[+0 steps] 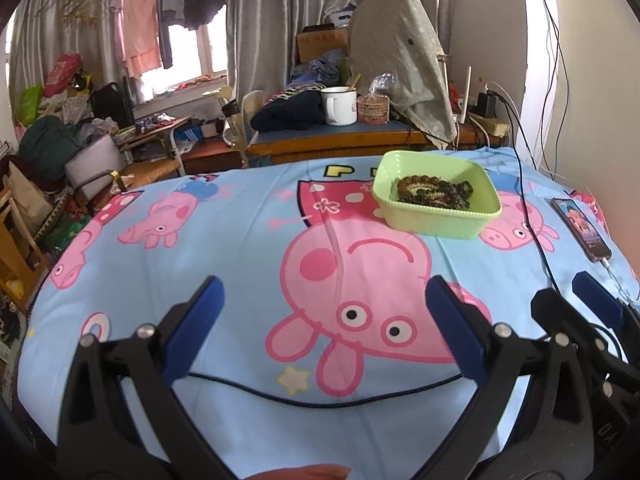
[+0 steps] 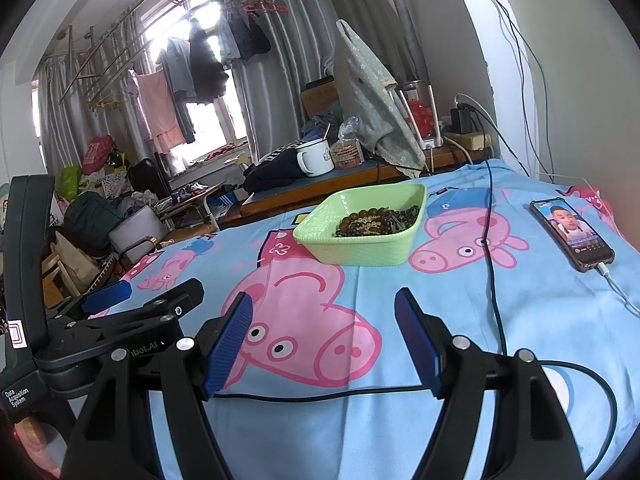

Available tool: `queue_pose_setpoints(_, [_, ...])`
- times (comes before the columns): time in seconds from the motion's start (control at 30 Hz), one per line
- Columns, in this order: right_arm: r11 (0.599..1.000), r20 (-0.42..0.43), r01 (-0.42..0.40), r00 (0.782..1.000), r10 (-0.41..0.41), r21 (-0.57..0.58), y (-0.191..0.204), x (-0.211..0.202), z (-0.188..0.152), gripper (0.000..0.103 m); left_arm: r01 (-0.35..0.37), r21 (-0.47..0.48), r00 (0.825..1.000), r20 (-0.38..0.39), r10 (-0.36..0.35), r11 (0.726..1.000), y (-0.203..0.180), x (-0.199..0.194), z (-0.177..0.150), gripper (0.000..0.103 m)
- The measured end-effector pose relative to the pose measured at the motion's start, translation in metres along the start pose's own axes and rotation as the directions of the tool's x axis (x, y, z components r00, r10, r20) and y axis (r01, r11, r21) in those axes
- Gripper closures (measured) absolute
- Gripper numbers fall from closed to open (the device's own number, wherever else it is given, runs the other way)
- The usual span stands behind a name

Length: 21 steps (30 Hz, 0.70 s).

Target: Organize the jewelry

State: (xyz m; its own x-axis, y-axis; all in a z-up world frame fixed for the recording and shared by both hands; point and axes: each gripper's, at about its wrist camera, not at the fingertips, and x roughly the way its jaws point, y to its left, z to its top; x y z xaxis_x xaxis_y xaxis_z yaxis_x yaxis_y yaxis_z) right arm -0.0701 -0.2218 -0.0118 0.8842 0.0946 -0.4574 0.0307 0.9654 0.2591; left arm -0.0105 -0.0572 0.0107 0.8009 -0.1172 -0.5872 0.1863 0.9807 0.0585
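Beads [image 1: 436,192] beyond both spread jaws

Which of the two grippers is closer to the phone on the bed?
The right gripper: the phone lies ahead and to its right. The left gripper sits beyond it, farther left, its fingers open over the sheet.

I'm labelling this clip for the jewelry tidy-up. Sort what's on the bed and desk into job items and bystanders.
Job items:
- green basket
- bead bracelets heaped inside it
- left gripper and right gripper, both open, holding nothing

Just lying about:
- phone, screen lit, charging cable plugged in
- black cable across the sheet
- white mug on the desk
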Motion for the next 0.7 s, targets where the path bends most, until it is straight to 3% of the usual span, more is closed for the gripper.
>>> queue_pose_setpoints(0.7, [1.0, -0.001, 0.001, 1.0, -0.001, 0.002, -0.0012, 0.0012, 0.0015, 0.057, 0.001, 0.005, 1.0, -0.002, 0.0, 1.0, -0.0008, 0.0015, 0.0019, 0.006])
